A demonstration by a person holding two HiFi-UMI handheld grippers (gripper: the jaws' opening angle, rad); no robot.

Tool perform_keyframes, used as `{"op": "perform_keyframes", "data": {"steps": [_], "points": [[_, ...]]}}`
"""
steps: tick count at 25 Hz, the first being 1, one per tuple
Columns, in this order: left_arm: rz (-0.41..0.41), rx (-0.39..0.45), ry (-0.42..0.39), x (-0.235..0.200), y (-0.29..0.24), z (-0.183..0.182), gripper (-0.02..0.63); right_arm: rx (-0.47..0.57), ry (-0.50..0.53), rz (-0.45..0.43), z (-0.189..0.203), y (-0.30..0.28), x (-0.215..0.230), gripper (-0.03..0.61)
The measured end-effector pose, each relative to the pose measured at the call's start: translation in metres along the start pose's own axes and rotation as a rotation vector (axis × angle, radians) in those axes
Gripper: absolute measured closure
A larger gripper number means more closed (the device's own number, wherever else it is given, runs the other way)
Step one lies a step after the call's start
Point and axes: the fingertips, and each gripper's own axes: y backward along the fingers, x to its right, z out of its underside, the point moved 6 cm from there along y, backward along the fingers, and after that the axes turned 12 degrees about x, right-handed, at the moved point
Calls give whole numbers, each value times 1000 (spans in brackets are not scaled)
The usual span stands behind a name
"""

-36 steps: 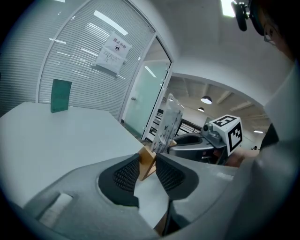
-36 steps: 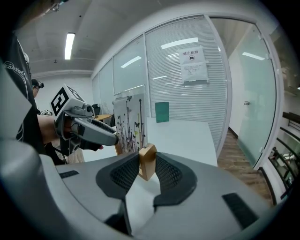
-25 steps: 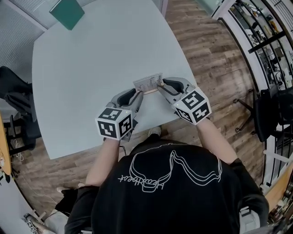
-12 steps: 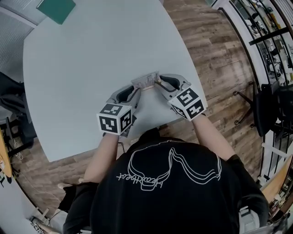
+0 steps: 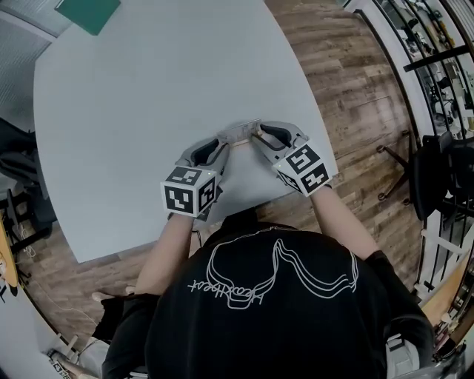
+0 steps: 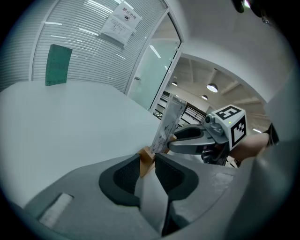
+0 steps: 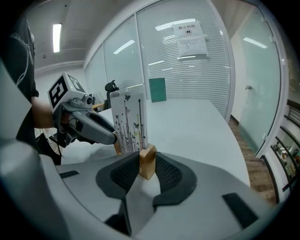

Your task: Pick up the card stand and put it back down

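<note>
The card stand [image 5: 241, 133] is a light wooden base holding a clear upright card printed with butterflies and stems. It sits near the front edge of the pale table [image 5: 148, 89], held at both ends. My left gripper [image 5: 221, 146] is shut on the left end of the wooden base [image 6: 146, 159], its pads pressing both sides. My right gripper [image 5: 259, 138] is shut on the right end [image 7: 146, 161]. The card [image 7: 129, 122] stands upright between the two grippers. I cannot tell whether the base touches the table.
A green rectangular object [image 5: 87, 11] lies at the table's far left corner. Wood flooring [image 5: 348, 96] runs to the right, with a dark chair [image 5: 437, 178] and shelving beyond. Glass walls with blinds [image 7: 187, 65] enclose the room.
Both grippers keep the same hold on the card stand. The left gripper's marker cube has shifted slightly up and right in the head view, and the head camera has tilted a little.
</note>
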Motion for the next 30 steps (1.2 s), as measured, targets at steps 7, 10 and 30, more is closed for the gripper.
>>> {"op": "perform_keyframes", "data": {"steps": [7, 10, 30], "points": [[-14, 9, 5, -1, -4, 2, 506, 10, -22, -1, 4, -2, 3, 466], [-19, 13, -6, -2, -3, 3, 506, 19, -32, 8, 4, -3, 1, 466], [68, 288, 67, 73, 85, -32, 474, 349, -168, 3, -61, 115, -46, 519]]}}
